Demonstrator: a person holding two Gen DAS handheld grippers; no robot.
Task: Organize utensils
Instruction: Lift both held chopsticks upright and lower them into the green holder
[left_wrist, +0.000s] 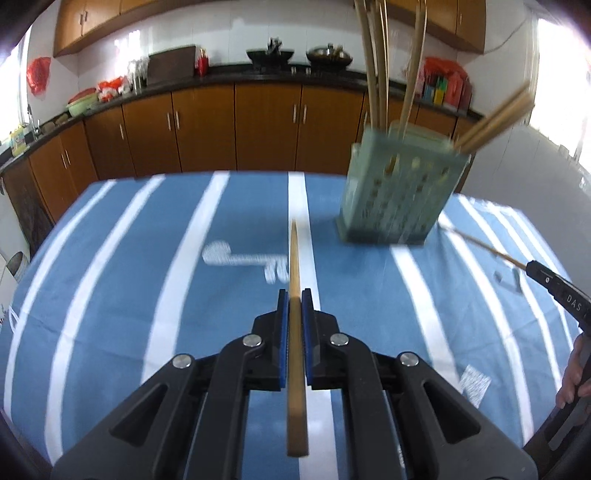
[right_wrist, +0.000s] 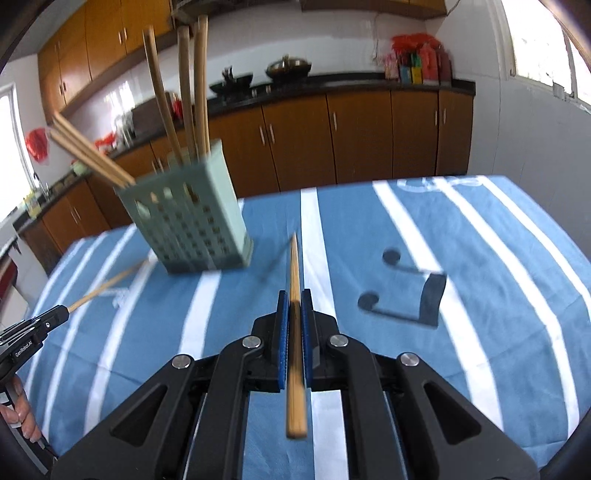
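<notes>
Blue white-striped tablecloth (left_wrist: 147, 295) over table, green utensil holder (left_wrist: 395, 195) standing on it

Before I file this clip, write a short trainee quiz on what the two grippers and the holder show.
1. True or false: the left gripper is shut on a chopstick.
2. What does the right gripper hold: A a spoon, B a chopstick, C nothing?
3. What stands on the striped blue cloth with utensils already in it?

Key: 1 true. 2 B. 3 the green perforated holder.
</notes>
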